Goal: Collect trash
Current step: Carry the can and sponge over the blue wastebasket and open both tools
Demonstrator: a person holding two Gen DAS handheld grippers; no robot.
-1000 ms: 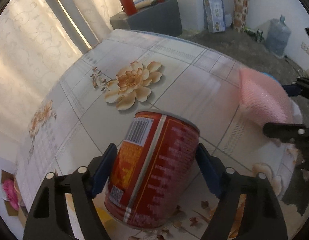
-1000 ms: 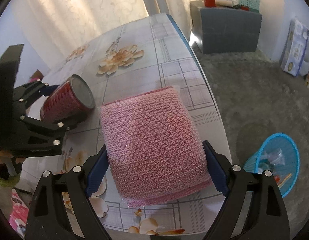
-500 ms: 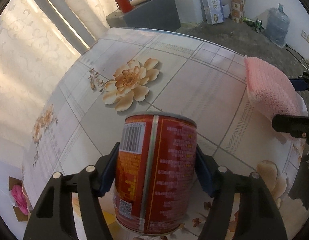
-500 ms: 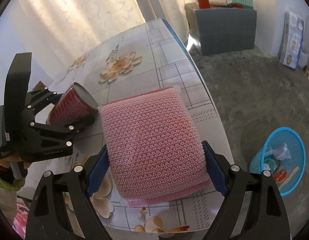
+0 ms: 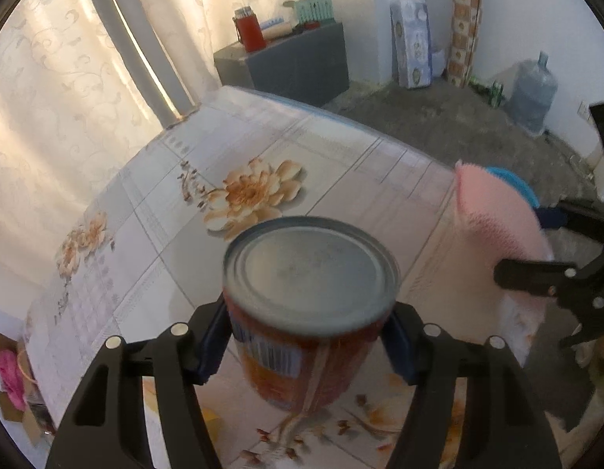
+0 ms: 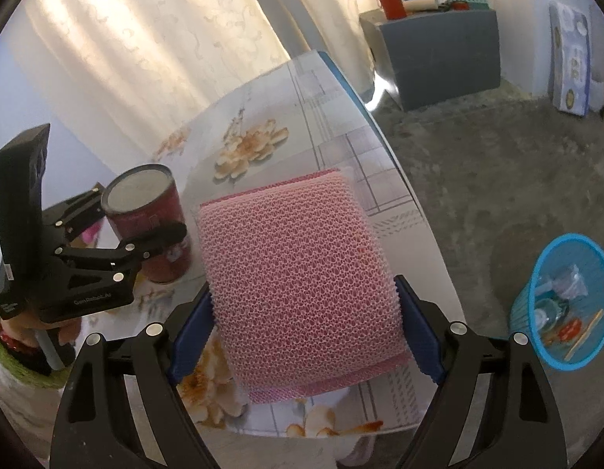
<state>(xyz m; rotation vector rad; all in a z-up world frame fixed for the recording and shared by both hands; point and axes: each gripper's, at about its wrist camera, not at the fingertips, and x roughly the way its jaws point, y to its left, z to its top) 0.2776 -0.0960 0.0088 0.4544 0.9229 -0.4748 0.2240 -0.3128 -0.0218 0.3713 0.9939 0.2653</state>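
A red tin can with a grey lid stands upright between the blue pads of my left gripper, which is shut on its sides and holds it just above the flowered table. The right wrist view shows the same can in the left gripper at the left. My right gripper is shut on a pink mesh foam pack near the table's right edge. From the left wrist, that pack and the right gripper appear at the right.
A blue mesh bin with some trash stands on the floor, right of the table. A dark cabinet and a water bottle are at the back. A cardboard box sits on the floor at the left.
The left jaws have closed onto the can, which has gone from tilted to upright and risen, its lid now facing the camera. The right gripper has shifted slightly with the pink pack.
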